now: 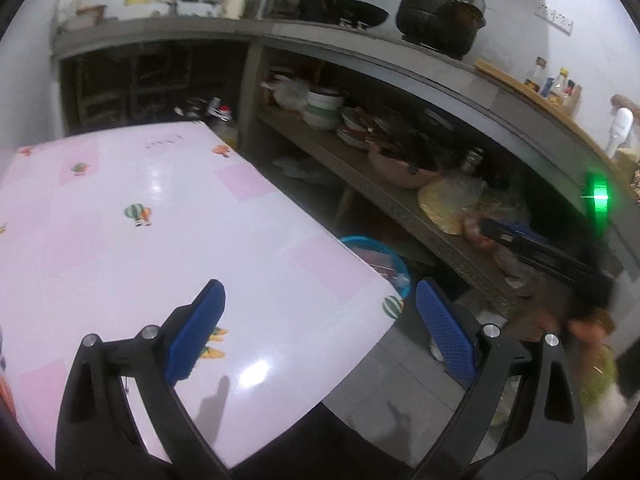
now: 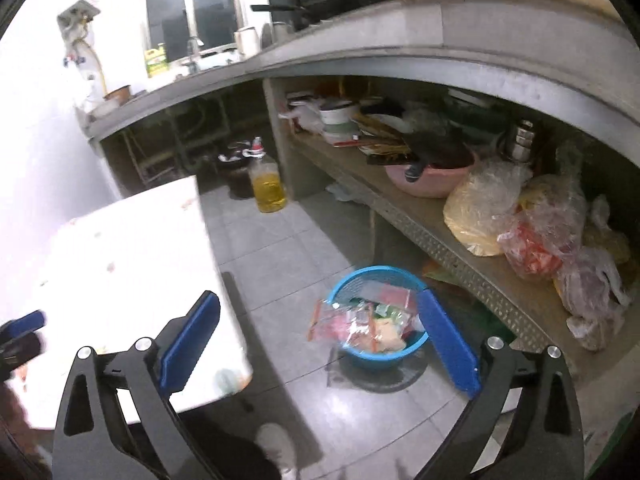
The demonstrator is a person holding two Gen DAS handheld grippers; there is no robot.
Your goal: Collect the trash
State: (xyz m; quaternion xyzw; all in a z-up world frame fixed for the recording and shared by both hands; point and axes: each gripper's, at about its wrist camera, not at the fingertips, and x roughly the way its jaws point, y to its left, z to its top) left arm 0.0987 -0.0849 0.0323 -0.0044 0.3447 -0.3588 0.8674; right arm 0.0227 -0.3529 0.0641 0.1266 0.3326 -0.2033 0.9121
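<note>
Below, trash-filled blue basket (image 2: 376, 354) just under the wide-spread right claw (image 2: 320, 340).

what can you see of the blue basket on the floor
The blue basket is round, plastic by the look, with a slotted rim. It stands upright on the grey tiled floor, between the table and the low shelf. It is piled with crinkled wrappers; one clear packet hangs over its near rim. Nothing grips it. From the left wrist, the table hides most of it.
</note>
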